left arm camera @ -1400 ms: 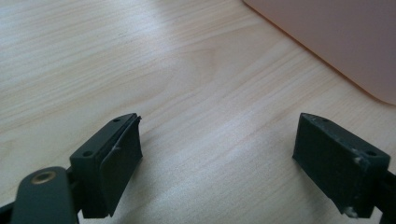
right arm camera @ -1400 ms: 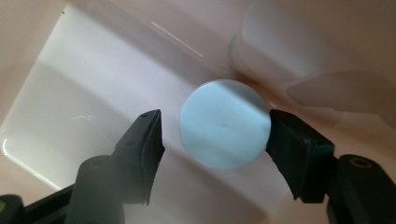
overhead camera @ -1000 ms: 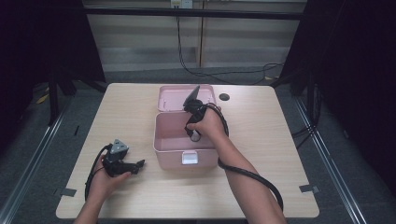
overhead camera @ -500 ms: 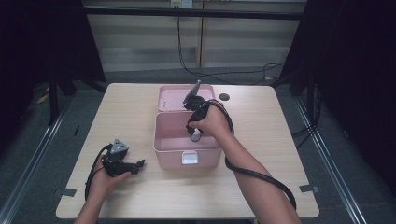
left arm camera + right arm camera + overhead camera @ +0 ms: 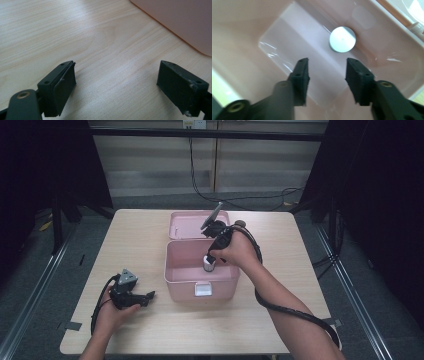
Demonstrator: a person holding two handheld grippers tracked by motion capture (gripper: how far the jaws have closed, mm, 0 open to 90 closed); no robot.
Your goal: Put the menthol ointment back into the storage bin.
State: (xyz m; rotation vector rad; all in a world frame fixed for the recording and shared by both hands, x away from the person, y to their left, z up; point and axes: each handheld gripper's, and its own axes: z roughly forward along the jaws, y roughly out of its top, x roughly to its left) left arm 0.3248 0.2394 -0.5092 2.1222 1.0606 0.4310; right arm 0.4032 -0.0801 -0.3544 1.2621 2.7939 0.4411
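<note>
right hand-held gripper (image 5: 327,75) closing, empty, above white jar (image 5: 342,39) in pink box (image 5: 176,270); left hand-held gripper (image 5: 117,82) apart on desk (image 5: 100,45).

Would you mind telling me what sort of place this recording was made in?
Probably a lab or recording booth: a plain wooden table ringed by dark curtains, loose cables on the floor, and a pink plastic box as the sole prop.

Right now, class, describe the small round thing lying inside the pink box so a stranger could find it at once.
Start at the wooden table and find the open pink box at its middle, its lid laid back behind it. Look down inside, below the right gripper, whose jaws stand apart with nothing between them. There sits a small cylinder with a flat, pale round top, the sole loose item on the glossy pink floor.
</note>
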